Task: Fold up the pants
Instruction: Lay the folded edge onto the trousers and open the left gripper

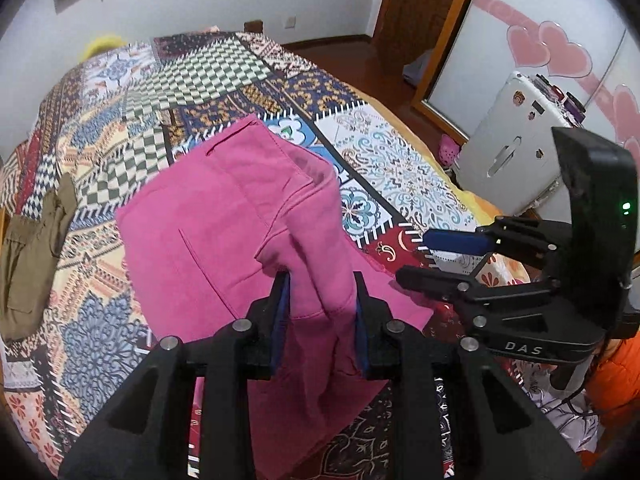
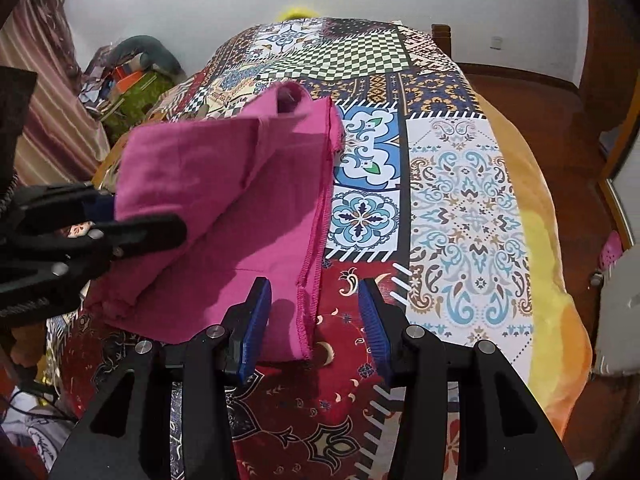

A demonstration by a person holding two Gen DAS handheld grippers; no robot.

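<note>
The pink pants [image 1: 224,216] lie partly folded on the patterned bed cover [image 1: 192,80]. My left gripper [image 1: 322,280] is shut on a bunched fold of the pants and lifts it above the bed. It also shows at the left of the right wrist view [image 2: 132,216], with pink cloth [image 2: 224,184] draped from it. My right gripper [image 2: 316,292] is open and empty, its blue pads either side of the pants' stitched edge [image 2: 316,240] near the bed. It shows at the right of the left wrist view [image 1: 412,256].
An olive garment [image 1: 32,248] lies at the bed's left side. A white suitcase [image 1: 516,144] stands on the floor right of the bed by a sliding wardrobe door [image 1: 540,40]. Clutter [image 2: 132,76] is piled left of the bed.
</note>
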